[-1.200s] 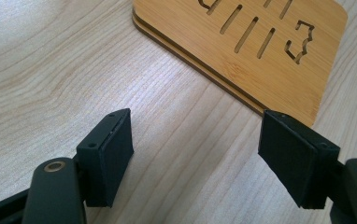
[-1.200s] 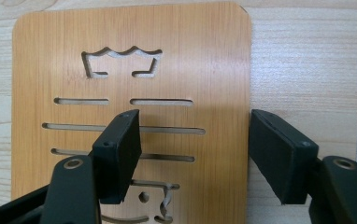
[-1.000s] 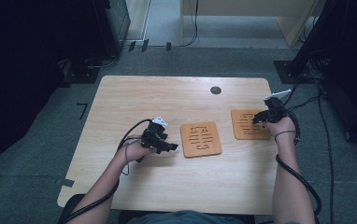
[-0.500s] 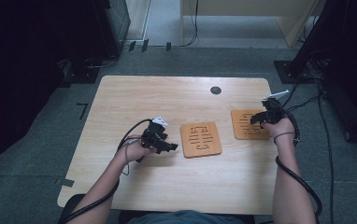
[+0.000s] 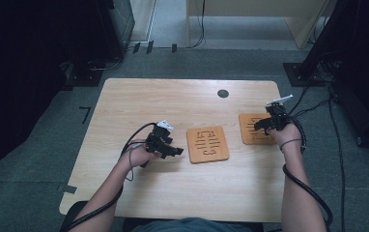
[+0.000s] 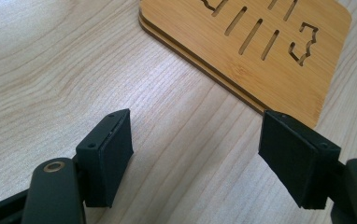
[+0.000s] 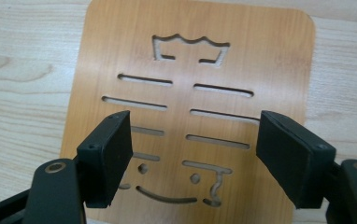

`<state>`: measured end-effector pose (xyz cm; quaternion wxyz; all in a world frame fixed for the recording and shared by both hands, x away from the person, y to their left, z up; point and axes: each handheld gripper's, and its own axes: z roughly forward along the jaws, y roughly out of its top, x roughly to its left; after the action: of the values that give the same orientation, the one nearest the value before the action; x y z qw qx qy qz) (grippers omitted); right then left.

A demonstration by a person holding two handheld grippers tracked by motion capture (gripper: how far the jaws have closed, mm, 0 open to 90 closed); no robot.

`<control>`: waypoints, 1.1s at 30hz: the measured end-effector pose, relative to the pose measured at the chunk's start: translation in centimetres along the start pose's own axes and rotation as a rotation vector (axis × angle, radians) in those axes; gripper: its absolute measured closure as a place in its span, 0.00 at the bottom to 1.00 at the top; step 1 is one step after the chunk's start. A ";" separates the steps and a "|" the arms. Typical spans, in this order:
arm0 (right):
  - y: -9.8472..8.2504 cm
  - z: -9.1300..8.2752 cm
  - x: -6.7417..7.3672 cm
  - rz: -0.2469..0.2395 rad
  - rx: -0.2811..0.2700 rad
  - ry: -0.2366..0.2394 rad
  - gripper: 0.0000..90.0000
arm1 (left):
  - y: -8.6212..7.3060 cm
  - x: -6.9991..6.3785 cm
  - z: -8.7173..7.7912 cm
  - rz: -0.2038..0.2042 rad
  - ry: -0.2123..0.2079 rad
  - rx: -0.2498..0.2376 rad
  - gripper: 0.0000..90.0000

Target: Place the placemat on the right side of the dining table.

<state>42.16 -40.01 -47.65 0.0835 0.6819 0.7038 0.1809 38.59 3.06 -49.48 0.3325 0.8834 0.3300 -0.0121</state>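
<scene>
Jaws, high view: the left gripper was held low over the surface, its jaws aimed at the near coaster and stopped just short of its left edge; the right gripper was held over the far coaster, at the right side of the surface. The gap of either pair could not be judged from above.
Coasters, high view: both lay flat and well apart, each nearly square with rounded corners, the slightly longer side running away from the person; the near one was turned a little off square.
Jaws, left gripper view: the jaws stood apart with bare wood between them, nothing gripped.
Coaster, left gripper view: the near coaster lay ahead, apart from the pads, one corner beside the right-hand pad. Its edge looked doubled, possibly two boards stacked.
Jaws, right gripper view: the jaws had just been opening and stood wide, above the board's face, not clamped on it.
Coaster, right gripper view: the far coaster lay lengthwise along the gripper's line, its cut slots crosswise. The placing was judged to suit release or a fresh approach.
</scene>
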 end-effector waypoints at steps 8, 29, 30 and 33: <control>-0.3 -0.3 1.3 -0.036 -0.004 0.012 0.30 | 0.1 0.0 -0.1 -0.004 0.000 -0.004 0.28; -1.7 -0.6 5.1 -0.105 -0.009 0.016 0.30 | 0.2 0.0 -0.4 -0.001 0.006 -0.017 0.29; -1.8 -0.6 5.3 -0.109 -0.005 0.019 0.29 | 0.2 0.1 -0.4 -0.002 0.007 -0.017 0.29; -1.9 -0.5 5.9 -0.123 -0.001 0.030 0.29 | 0.2 0.1 -0.4 -0.002 0.008 -0.019 0.29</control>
<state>39.85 -34.24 -47.09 0.0840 0.6345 0.7455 0.1860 38.71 3.18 -49.06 0.3393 0.8799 0.3324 -0.0057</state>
